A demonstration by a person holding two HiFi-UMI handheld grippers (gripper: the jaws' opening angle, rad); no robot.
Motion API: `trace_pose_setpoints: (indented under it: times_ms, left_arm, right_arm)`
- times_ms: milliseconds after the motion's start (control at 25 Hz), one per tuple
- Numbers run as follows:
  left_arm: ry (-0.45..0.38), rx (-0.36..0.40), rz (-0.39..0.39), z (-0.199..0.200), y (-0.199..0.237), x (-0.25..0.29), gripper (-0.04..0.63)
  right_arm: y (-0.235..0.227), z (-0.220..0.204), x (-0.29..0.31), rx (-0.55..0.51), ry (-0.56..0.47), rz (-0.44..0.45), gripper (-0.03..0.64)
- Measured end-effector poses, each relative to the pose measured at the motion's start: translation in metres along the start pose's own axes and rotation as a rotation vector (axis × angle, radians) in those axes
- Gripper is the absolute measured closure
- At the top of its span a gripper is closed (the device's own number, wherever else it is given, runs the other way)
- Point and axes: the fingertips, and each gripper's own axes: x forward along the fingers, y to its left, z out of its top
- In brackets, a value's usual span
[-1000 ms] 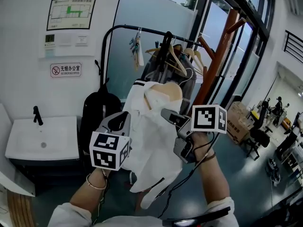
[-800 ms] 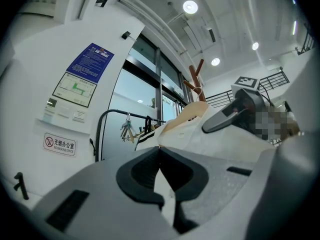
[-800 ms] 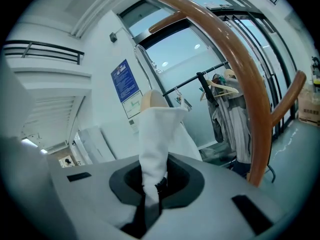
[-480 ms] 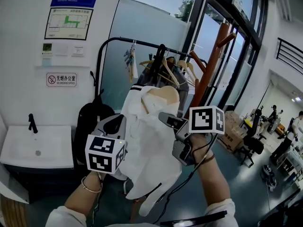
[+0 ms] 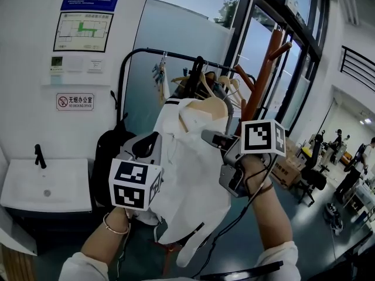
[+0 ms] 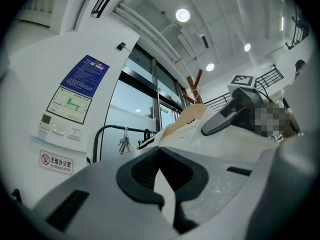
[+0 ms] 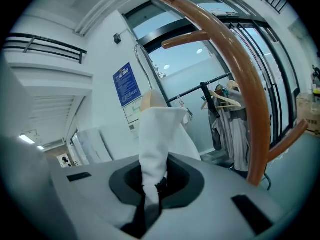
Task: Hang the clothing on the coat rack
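Note:
A white shirt hangs on a pale wooden hanger, held up in front of me by both grippers. My left gripper is shut on the shirt's left side, and a thin strip of white cloth shows between its jaws. My right gripper is shut on the right side, with a fold of shirt rising out of its jaws. The brown wooden coat rack stands just behind and to the right. Its curved arm passes close above the right gripper.
A black clothes rail behind the shirt carries several hangers and dark garments. A black backpack leans below it, with a white sink at the left wall. Glass doors are on the right.
Both grippers have carried the shirt slightly up and to the right, nearer the brown rack. Both grips are unchanged.

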Motion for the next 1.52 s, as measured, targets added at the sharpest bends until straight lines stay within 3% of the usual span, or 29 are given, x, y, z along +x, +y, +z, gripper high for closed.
trace_pose_setpoints:
  times_ms: [680, 1520]
  left_arm:
    - [-0.047, -0.002, 0.011, 0.018, 0.004, 0.013, 0.588]
    - [-0.01, -0.031, 0.0, -0.007, 0.002, 0.03, 0.588]
  right_arm:
    - [0.011, 0.046, -0.004, 0.066, -0.053, 0.001, 0.577]
    - [-0.011, 0.062, 0.001, 0.091, -0.088, -0.011, 0.575]
